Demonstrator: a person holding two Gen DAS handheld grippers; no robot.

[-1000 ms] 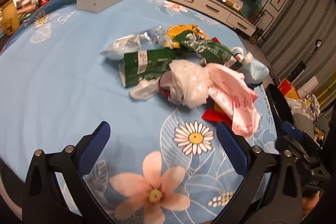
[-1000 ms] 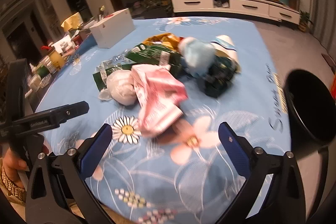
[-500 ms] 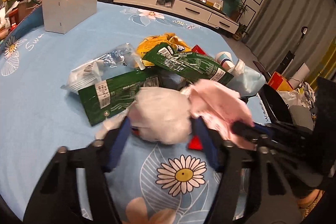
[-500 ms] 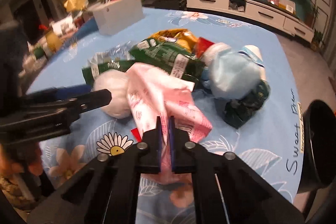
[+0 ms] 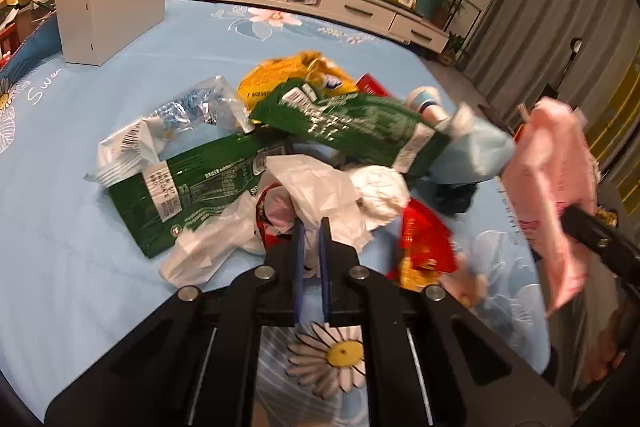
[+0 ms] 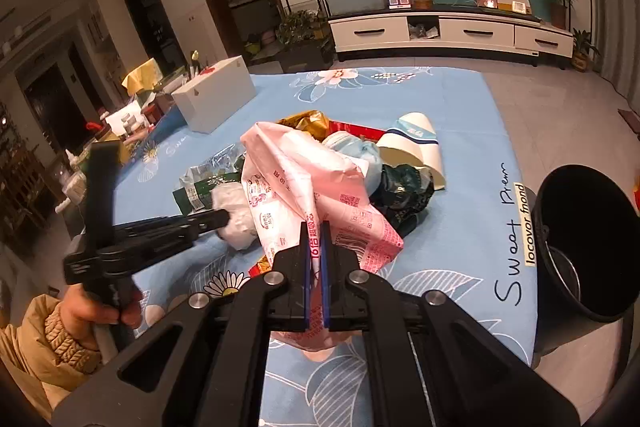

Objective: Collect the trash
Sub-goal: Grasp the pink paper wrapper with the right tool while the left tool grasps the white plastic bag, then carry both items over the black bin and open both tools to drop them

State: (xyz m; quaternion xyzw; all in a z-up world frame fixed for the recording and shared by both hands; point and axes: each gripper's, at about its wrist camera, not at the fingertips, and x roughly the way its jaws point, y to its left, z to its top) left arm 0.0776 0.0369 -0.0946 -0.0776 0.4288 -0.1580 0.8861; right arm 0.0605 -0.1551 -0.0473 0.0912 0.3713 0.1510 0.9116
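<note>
A heap of trash lies on the blue flowered tablecloth (image 5: 72, 187): green wrappers (image 5: 200, 187), a yellow bag (image 5: 288, 75), a clear wrapper (image 5: 188, 111), a red wrapper (image 5: 424, 247). My left gripper (image 5: 311, 227) is shut on a crumpled white plastic bag (image 5: 320, 187) at the near edge of the heap. My right gripper (image 6: 314, 239) is shut on a pink plastic wrapper (image 6: 304, 179) and holds it lifted above the heap; the wrapper also shows at the right of the left wrist view (image 5: 548, 195). A black bin (image 6: 588, 239) stands beside the table's right edge.
A white box (image 5: 108, 15) stands at the table's far left. A paper cup (image 6: 416, 143) and a light blue bag (image 6: 360, 155) lie at the back of the heap. A white TV cabinet (image 6: 448, 35) stands across the room. Clutter sits left of the table.
Both grippers went from open to shut. The left closed on the white plastic bag. The right closed on the pink wrapper and lifted it up off the heap.
</note>
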